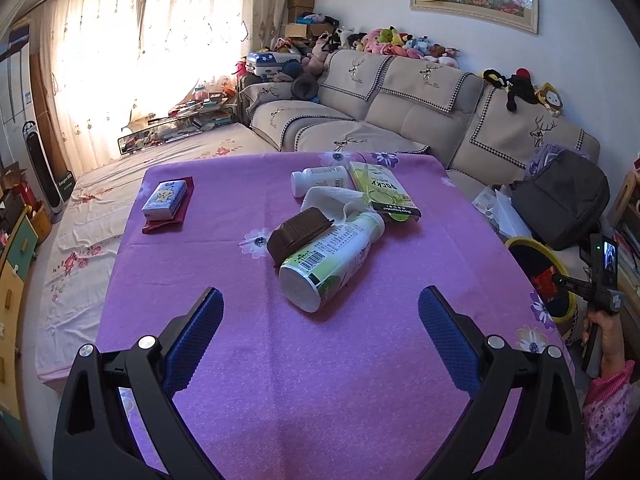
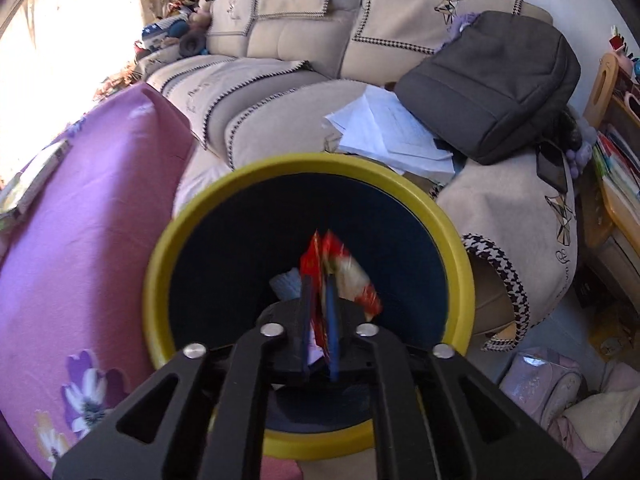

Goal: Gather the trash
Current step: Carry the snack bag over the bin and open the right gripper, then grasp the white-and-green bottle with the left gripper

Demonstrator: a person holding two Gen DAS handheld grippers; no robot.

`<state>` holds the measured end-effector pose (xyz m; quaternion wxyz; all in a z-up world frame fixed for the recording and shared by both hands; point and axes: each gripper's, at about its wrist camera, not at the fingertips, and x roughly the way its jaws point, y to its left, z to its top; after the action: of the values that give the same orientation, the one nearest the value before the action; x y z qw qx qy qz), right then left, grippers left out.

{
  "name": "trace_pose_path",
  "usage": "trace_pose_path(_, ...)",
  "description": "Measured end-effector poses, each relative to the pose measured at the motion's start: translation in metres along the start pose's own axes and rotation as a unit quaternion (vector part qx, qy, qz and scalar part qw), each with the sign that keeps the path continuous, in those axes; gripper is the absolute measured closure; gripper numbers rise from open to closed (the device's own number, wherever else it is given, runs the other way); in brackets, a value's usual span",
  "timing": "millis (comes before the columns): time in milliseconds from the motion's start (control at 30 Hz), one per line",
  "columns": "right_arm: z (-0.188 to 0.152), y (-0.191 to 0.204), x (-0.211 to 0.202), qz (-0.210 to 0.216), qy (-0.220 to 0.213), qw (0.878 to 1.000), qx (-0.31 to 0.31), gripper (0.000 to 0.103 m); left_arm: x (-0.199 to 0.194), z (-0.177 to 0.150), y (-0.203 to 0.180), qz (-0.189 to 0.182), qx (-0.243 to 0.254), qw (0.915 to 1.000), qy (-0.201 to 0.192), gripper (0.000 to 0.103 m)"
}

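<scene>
My left gripper (image 1: pixel 320 312) is open and empty above the purple tablecloth (image 1: pixel 248 360), just short of a lying green-and-white bottle (image 1: pixel 328 264). Beside the bottle lie a brown plastic cup (image 1: pixel 298 234), a white tissue (image 1: pixel 332 200), a small white bottle (image 1: pixel 318 180) and a green Pocky box (image 1: pixel 382 192). My right gripper (image 2: pixel 318 280) is shut on a red-and-white wrapper (image 2: pixel 344 272), held over the mouth of the yellow-rimmed bin (image 2: pixel 192 232). The bin (image 1: pixel 536 246) and the right gripper (image 1: pixel 560 280) also show at the right in the left wrist view.
A blue-and-white small box (image 1: pixel 166 199) lies on a dark red packet (image 1: pixel 168 220) at the table's far left. A beige sofa (image 1: pixel 400 116) stands behind, with papers (image 2: pixel 392 132) and a grey backpack (image 2: pixel 492 80) on it. A pink bag (image 2: pixel 540 384) lies on the floor.
</scene>
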<state>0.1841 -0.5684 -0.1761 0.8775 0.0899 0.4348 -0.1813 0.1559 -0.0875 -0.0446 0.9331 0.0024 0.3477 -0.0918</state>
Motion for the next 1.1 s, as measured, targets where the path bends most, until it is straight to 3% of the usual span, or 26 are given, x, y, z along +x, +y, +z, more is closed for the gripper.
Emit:
trace_pose_path(33, -0.001, -0.002, -0.001, -0.002, -0.002, 1.0, 0.006, 0.064, 0.001, 0.0, -0.001, -0.001, 0.002, 1.0, 0.001, 0.006)
trace_pose_path(100, -0.003, -0.004, -0.007, 0.0, -0.011, 1.0, 0.014, 0.057, 0.003, 0.0, -0.004, -0.002, 0.005, 1.0, 0.002, 0.006)
trace_pose_path(300, -0.014, 0.003, -0.033, 0.012, -0.038, 0.999, 0.01, 0.051, 0.011, 0.0, -0.009, -0.009, 0.012, 0.9998, 0.009, 0.006)
trace_pose_path(633, -0.024, 0.034, -0.061, 0.055, -0.051, 0.997, -0.015, 0.048, 0.048, 0.003, 0.0, -0.053, 0.022, 0.9975, 0.041, 0.006)
trace_pose_path(733, -0.025, 0.041, -0.062, 0.06, -0.05, 0.997, -0.02, 0.048, 0.064, 0.01, 0.007, -0.071, 0.027, 0.9959, 0.05, 0.006)
trace_pose_path(900, -0.027, 0.048, -0.062, 0.065, -0.047, 0.996, -0.025, 0.048, 0.093, 0.014, 0.02, -0.07, 0.031, 0.9947, 0.069, 0.007)
trace_pose_path(1100, -0.025, 0.052, -0.061, 0.068, -0.045, 0.996, -0.03, 0.048, 0.112, 0.011, 0.025, -0.108, 0.037, 0.9899, 0.084, 0.007)
